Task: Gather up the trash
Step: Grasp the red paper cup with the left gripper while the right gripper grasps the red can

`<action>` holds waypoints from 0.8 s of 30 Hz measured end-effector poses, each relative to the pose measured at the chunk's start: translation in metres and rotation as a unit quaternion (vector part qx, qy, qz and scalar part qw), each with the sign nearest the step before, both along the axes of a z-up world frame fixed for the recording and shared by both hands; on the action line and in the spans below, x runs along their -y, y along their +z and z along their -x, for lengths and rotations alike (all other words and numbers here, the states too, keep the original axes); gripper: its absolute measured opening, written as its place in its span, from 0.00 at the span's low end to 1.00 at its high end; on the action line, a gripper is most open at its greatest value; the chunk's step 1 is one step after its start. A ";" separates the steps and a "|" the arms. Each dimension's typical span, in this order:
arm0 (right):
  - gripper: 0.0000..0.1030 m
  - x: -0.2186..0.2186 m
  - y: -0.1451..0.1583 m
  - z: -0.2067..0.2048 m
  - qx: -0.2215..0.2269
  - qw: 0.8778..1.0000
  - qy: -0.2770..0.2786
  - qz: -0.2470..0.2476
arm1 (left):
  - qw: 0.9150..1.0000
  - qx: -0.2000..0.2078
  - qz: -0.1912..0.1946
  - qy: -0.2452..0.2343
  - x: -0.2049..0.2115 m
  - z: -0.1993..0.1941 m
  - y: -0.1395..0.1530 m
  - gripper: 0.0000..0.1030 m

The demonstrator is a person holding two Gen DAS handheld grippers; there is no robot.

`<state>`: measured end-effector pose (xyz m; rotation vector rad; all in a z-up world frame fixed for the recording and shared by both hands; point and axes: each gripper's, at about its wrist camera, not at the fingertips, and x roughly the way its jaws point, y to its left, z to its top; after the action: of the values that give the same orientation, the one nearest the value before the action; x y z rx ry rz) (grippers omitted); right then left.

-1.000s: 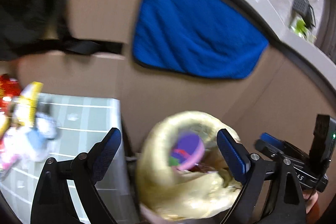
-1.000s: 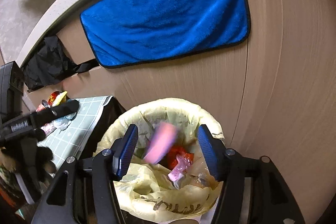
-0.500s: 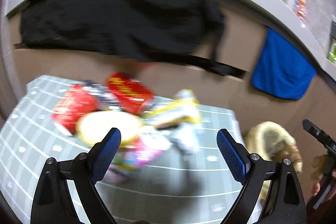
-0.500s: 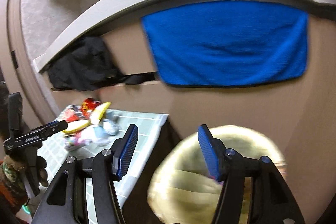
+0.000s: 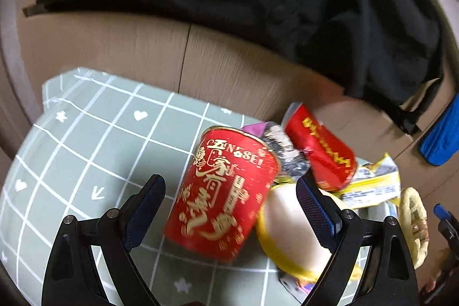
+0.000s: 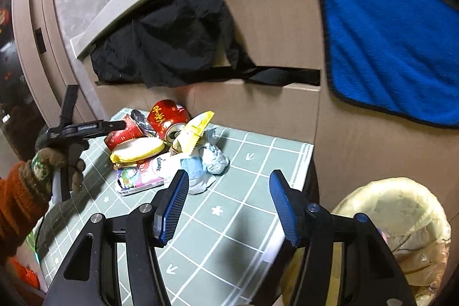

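A heap of trash lies on a small table with a green grid cloth point(image 5: 86, 139). In the left wrist view a red paper cup point(image 5: 223, 202) lies on its side between the fingers of my open left gripper point(image 5: 229, 181), with a gap on its left side. A yellow-rimmed white lid point(image 5: 284, 231), a red can point(image 5: 321, 148) and a yellow wrapper point(image 5: 373, 185) crowd its right finger. My right gripper point(image 6: 229, 174) hangs open and empty over the cloth point(image 6: 243, 220), short of crumpled white tissue point(image 6: 212, 157) and the heap. The bin with a yellowish bag point(image 6: 396, 220) stands right of the table.
A gloved hand with an orange sleeve point(image 6: 43, 162) holds the left gripper point(image 6: 86, 129) over the heap's far-left side. Behind the table are wooden cabinet fronts point(image 6: 272, 19) with a black garment point(image 6: 172, 39) and a blue towel point(image 6: 396, 42) hanging over them.
Both grippers swung left, away from the bin and over to the table. A pink piece fell from the right gripper into the bag. The left gripper came down close around the red cup.
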<state>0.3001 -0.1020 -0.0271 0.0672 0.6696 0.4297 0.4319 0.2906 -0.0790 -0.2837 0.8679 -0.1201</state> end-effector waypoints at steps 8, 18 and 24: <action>0.54 -0.038 -0.010 -0.014 -0.023 0.999 0.030 0.014 | 0.999 -0.026 0.044 0.009 -0.006 0.006 -0.008 0.67; 0.54 -0.084 -0.009 -0.035 -0.033 0.996 0.079 -0.003 | 0.998 0.029 0.050 0.031 -0.001 0.118 0.027 0.65; 0.54 -0.139 -0.009 -0.035 -0.029 0.990 0.137 0.026 | 0.993 0.038 0.064 0.097 -0.032 0.157 0.030 0.65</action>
<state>0.3354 0.0370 -0.0358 -0.0631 0.7507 0.6765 0.2747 0.3229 -0.0494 -0.4783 0.7538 -0.0055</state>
